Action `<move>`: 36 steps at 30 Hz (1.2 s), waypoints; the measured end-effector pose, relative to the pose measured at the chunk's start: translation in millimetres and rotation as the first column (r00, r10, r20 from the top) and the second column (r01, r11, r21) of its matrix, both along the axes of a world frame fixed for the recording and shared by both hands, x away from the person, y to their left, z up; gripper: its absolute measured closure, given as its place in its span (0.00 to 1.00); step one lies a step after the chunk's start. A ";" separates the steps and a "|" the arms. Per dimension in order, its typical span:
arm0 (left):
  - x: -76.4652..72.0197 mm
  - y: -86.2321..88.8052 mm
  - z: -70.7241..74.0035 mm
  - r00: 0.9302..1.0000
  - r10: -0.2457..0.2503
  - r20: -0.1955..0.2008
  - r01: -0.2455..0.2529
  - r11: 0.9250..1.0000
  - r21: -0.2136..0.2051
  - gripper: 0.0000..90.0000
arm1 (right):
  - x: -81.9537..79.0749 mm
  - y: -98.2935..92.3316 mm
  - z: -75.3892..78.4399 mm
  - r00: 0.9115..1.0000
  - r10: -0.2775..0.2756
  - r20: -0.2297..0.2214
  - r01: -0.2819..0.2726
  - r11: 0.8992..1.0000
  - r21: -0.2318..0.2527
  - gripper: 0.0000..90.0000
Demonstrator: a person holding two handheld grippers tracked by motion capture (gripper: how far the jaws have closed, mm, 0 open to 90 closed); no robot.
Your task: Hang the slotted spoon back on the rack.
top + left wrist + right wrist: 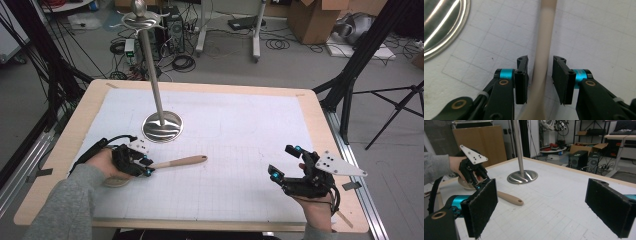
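Table (60,165): light wooden top, covered by a white gridded mat (235,130).

Metal stand (161,126): round polished base on the mat's far left part, with a slim upright pole rising to a knobbed top with side arms. Base seen also at the upper left corner of the left gripper view (441,27) and, with pole, mid-frame in the right gripper view (522,176).

Wooden spoon (181,161): lay flat on the mat, near the stand's base and on the person's side of it. Handle pointed toward the table's middle, ending in a rounded tip with a small hole (510,198). Bowl end lay under the left hand, pale and rounded, at the mat's left edge.

Left gripper (145,165): held low over the spoon's handle, jaws straddling it. In the left gripper view (539,75), handle ran up between the two black pads with a narrow gap showing on either side; spread, not pinching. Seen farther off in the right gripper view (477,183).

Right gripper (282,162): held at the mat's right side, well apart from the spoon. Jaws spread wide (541,205), nothing between the pads. Grey three-cornered plate on top.
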State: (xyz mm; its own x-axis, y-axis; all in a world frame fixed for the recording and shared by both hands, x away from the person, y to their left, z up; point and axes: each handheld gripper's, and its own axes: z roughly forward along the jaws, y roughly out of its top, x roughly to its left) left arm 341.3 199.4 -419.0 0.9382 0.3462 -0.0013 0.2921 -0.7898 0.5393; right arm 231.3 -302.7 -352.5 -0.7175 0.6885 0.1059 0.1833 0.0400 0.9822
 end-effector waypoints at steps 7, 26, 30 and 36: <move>-0.6 -0.7 0.2 1.000 -0.007 0.005 0.007 1.000 0.004 0.82 | 0.0 -0.8 -0.3 1.000 0.000 -0.001 0.000 1.000 0.001 0.11; -12.2 17.1 2.5 0.995 0.063 0.083 -0.061 0.998 -0.030 0.86 | 1.5 1.2 -0.5 1.000 0.011 -0.004 -0.011 1.000 0.009 0.11; -14.9 22.2 4.0 0.991 0.077 0.107 -0.072 0.996 -0.048 0.86 | 2.8 0.8 -0.5 1.000 0.016 -0.020 -0.015 1.000 0.027 0.11; -19.9 29.5 9.6 0.986 0.108 0.130 -0.097 0.992 -0.086 0.86 | 4.5 0.5 -0.6 1.000 0.015 -0.012 -0.015 0.999 0.030 0.11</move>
